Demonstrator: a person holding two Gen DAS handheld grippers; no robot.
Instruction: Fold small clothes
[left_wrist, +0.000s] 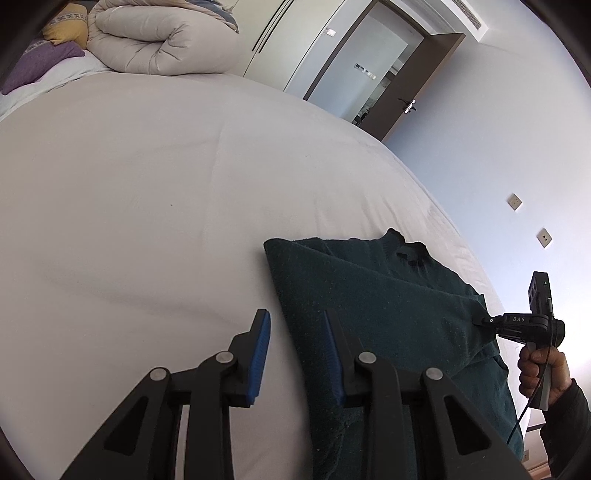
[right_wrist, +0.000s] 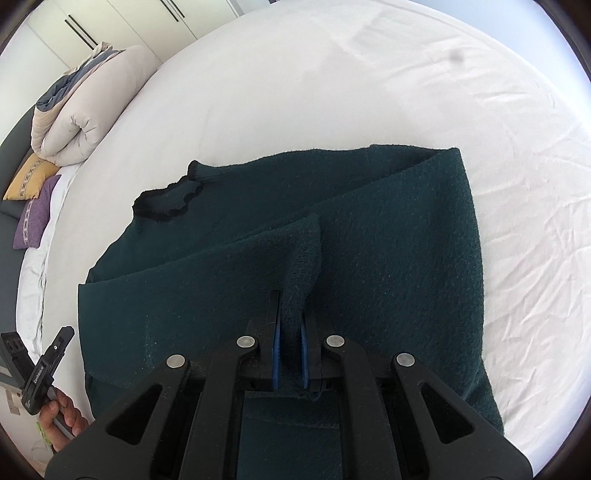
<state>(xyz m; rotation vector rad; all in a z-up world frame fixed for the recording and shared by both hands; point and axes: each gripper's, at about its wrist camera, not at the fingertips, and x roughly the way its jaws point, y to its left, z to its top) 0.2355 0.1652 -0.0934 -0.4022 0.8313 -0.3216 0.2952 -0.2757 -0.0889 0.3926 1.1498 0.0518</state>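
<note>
Our right gripper (right_wrist: 291, 347) pinches a raised fold of the dark green sweater (right_wrist: 388, 258), while our left gripper (left_wrist: 295, 354) hangs released over its edge. We see the sweater spread on the white bed (left_wrist: 147, 203), folded duvet (left_wrist: 166, 40) beyond.

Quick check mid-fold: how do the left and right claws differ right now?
The right claw is shut on a pinched fold of the dark green sweater; the left claw is open and grips nothing. The right sits over the garment's middle; the left hovers at its edge, one finger over the white bedsheet. Both have blue pads.
</note>
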